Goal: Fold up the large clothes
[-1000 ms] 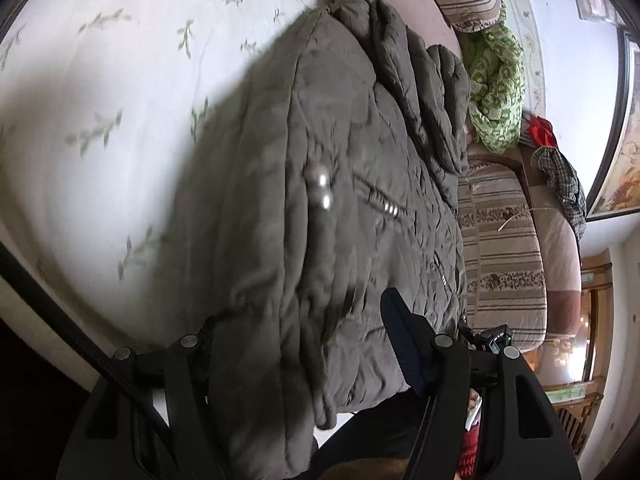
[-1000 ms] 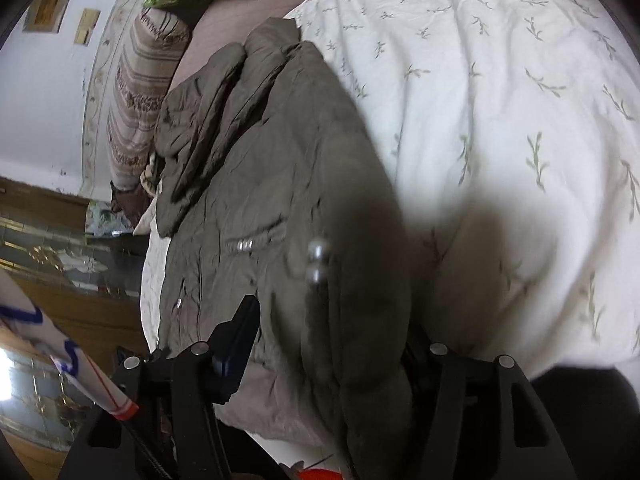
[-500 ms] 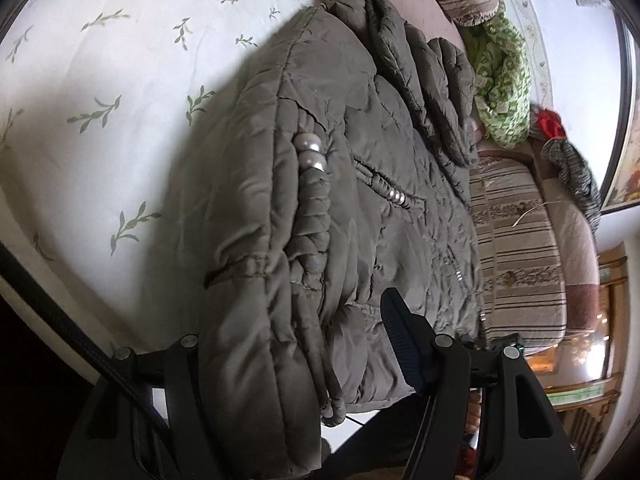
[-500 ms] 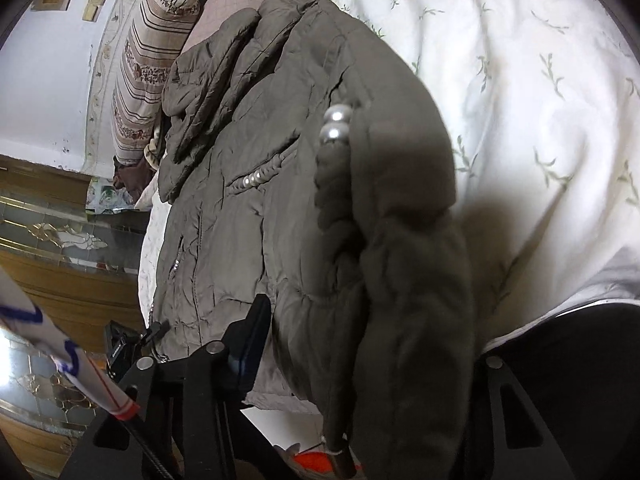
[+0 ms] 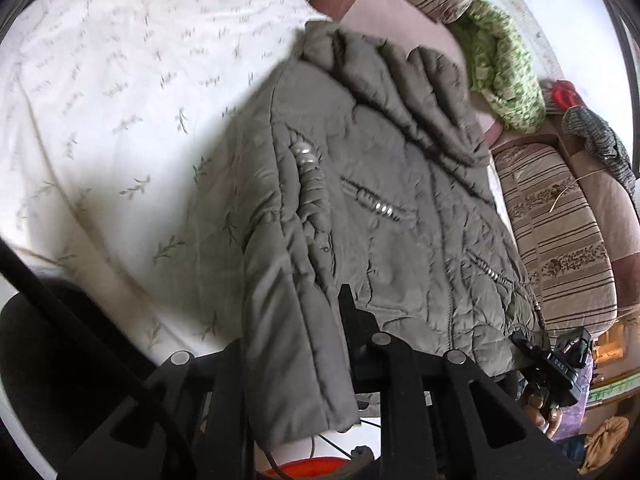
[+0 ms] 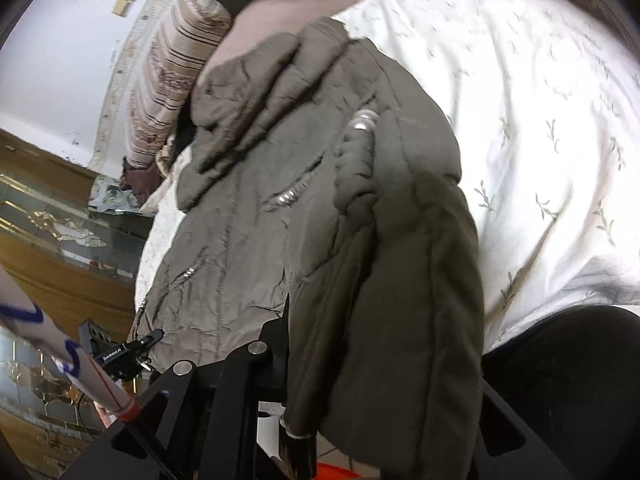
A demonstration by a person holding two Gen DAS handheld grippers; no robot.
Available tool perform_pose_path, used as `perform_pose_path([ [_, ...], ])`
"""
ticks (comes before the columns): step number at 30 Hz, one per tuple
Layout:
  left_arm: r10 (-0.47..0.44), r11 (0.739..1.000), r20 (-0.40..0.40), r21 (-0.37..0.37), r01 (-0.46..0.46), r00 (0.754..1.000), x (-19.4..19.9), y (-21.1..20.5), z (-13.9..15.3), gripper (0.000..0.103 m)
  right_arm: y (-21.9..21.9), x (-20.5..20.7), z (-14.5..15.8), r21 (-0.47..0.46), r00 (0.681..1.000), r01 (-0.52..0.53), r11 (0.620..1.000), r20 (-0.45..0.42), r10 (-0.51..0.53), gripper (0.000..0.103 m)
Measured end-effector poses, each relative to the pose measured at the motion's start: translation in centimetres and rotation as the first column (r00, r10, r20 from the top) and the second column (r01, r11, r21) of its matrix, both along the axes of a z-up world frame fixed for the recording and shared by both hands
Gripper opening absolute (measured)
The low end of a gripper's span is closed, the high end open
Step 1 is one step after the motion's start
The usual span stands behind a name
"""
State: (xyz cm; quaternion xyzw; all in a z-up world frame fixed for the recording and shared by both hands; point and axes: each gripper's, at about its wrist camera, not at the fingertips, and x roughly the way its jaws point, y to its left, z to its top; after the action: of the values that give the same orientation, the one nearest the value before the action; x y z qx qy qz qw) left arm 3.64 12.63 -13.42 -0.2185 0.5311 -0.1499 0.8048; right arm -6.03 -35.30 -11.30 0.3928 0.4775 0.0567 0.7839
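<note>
The left gripper [image 5: 298, 344] is clamping a folded edge of the olive padded jacket [image 5: 400, 208], and the right gripper [image 6: 360, 344] is pinching the same thick fold (one finger hidden behind fabric). The jacket is lying across the white leaf-print bedspread [image 5: 120, 120], hood toward the striped cushions [image 5: 560, 248].

The olive padded jacket [image 6: 256, 208] lay on the leaf-printed white bedspread [image 6: 540, 120], its hood toward the striped cushion [image 6: 168, 76]. The right gripper [image 6: 360, 332] clamped the jacket's near edge, the fabric draped over its fingers.
</note>
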Motion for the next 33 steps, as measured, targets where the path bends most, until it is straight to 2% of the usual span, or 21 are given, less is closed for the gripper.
perform_pose_path([
  [4,0.02,1.0,0.017,-0.001,-0.02,1.0,-1.8,0.8,1.4,0.018,0.2,-1.3,1.9,-0.015,0.999,-0.018,1.0,0.029,0.018,0.02],
  [8,0.044,0.999,-0.002,-0.022,-0.044,0.999,-3.5,2.1,1.5,0.018,0.4,-2.6,2.8,-0.013,0.999,-0.03,0.999,0.036,0.031,0.02],
  [18,0.098,0.995,-0.051,-0.026,-0.1,0.994,-6.7,3.0,0.2,0.018,0.7,-6.3,1.9,0.041,1.0,-0.018,0.999,-0.011,0.019,0.02],
  [21,0.096,0.995,-0.029,0.006,-0.096,0.995,-6.4,2.8,1.1,0.018,0.6,-6.6,1.5,0.041,0.999,-0.011,0.999,-0.033,0.012,0.02],
  [24,0.075,0.996,0.024,0.055,-0.077,0.997,-5.9,2.1,3.0,0.018,0.5,-6.0,2.0,0.041,0.999,-0.012,0.999,-0.035,0.013,0.02],
  [28,0.056,0.994,0.1,0.084,-0.064,0.993,-4.8,1.6,5.6,0.018,0.5,-4.6,3.9,0.0,0.999,-0.044,0.999,0.0,0.044,0.02],
  [33,0.067,0.992,0.149,0.1,-0.083,0.987,-3.3,1.7,7.5,0.018,0.4,-2.9,6.4,-0.019,0.997,-0.059,0.998,0.058,0.06,0.02],
])
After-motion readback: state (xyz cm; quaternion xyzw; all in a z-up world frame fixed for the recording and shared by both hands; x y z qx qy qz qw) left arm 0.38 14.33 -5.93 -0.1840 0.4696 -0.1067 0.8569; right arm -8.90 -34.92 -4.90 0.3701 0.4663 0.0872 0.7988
